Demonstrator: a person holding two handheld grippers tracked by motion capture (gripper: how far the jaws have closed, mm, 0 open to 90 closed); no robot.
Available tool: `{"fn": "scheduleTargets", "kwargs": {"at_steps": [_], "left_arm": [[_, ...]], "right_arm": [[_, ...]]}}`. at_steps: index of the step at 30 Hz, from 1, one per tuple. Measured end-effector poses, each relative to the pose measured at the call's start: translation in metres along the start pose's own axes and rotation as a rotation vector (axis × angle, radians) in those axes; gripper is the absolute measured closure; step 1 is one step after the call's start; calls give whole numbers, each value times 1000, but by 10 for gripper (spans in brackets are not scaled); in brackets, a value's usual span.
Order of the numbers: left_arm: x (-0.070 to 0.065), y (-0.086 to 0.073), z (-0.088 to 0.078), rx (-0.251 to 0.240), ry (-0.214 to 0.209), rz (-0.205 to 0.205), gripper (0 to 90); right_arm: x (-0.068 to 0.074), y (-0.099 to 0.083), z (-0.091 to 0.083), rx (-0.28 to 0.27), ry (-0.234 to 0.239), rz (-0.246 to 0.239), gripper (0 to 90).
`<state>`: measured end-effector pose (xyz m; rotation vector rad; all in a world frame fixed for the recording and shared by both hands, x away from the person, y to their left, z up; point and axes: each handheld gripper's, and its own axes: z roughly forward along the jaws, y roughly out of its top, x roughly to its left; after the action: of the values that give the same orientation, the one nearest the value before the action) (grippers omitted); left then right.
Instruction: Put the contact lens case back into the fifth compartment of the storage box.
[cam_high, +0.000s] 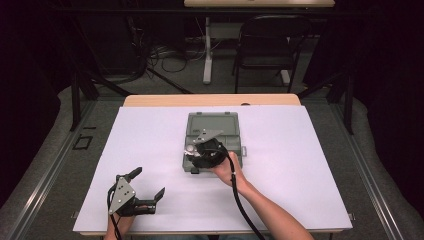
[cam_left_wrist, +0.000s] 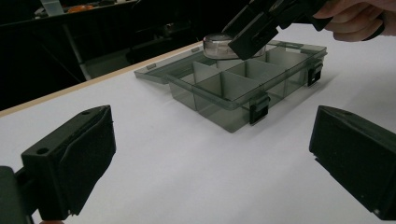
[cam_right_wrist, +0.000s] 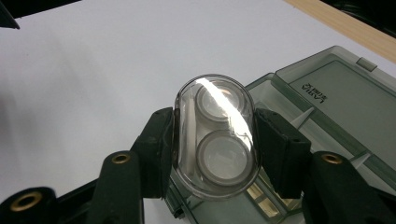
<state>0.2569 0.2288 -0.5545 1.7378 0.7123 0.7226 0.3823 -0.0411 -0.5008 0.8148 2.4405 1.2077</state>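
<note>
White sheeting is spread over the surface, with a wooden edge left bare at 12 o'clock and a dark folding chair seen beyond it. Near the middle a smoky grey compartment box is laid flat with its lid folded back toward 12 o'clock. The right tool is held over the box's 7 o'clock corner, and a clear oval case containing two round discs is clamped between its jaws, one pad pressed on each long side; in the left tool's view the case is seen just above the dividers. The left tool is kept well apart at 7 o'clock from the box, its jaws spread wide with nothing between them, low over the sheeting.
</note>
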Motion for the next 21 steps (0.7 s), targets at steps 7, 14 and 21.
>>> {"fn": "scheduleTargets", "kwargs": {"at_steps": [7, 14, 21], "left_arm": [[0, 0, 0, 0, 0, 4, 5], [0, 0, 0, -1, -2, 3, 5], [0, 0, 0, 1, -2, 6, 5]], "right_arm": [[0, 1, 5, 25, -16, 3, 489], [0, 1, 12, 58, -24, 11, 490], [0, 1, 16, 79, -33, 20, 489]]}}
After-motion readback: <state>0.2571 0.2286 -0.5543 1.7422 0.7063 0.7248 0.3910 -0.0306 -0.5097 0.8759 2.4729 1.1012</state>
